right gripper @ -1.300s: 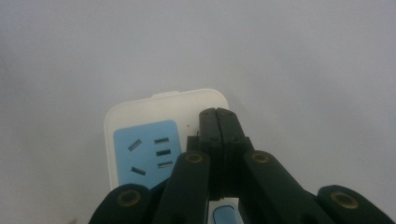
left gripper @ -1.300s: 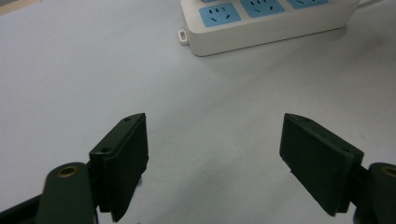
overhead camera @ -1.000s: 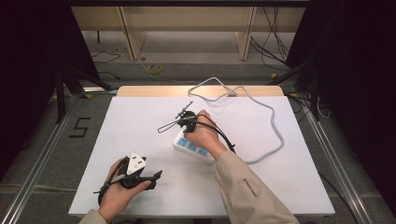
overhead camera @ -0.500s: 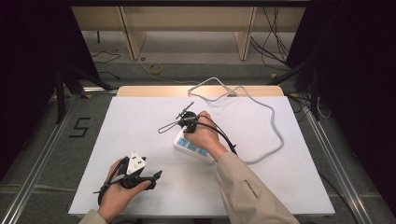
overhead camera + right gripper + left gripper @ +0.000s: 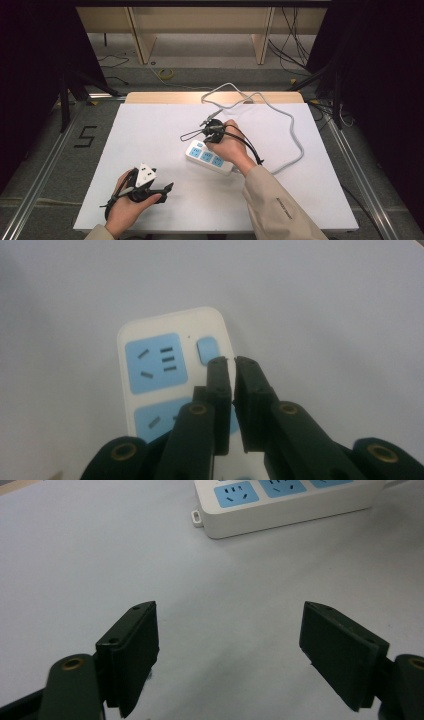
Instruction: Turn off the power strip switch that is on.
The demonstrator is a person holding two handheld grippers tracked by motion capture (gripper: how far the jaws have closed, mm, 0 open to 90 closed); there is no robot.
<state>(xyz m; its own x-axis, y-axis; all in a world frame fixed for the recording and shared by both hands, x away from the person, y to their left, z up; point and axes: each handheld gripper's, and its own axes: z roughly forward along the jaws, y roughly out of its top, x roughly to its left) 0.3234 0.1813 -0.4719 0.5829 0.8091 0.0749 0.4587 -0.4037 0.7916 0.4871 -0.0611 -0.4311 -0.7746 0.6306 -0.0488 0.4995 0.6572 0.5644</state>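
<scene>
White plastic power strip with blue sockets [image 5: 210, 157] lying mid-table on white table [image 5: 150, 130], right gripper [image 5: 231, 360] over its blue switch button [image 5: 207, 350], jaws a narrow slit, just been opening, nothing between, left gripper [image 5: 230, 630] gaping wide, empty, near table's front edge, well apart from strip.

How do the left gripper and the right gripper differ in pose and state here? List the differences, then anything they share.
1. The left gripper has its fingers spread wide apart; the right gripper has its fingers almost together, with a narrow gap and nothing between them.
2. The left gripper rests near the table's front edge, away from the power strip; the right gripper's tips sit by the strip's blue button.

Shared: both are hand-held, with black fingers.
</scene>
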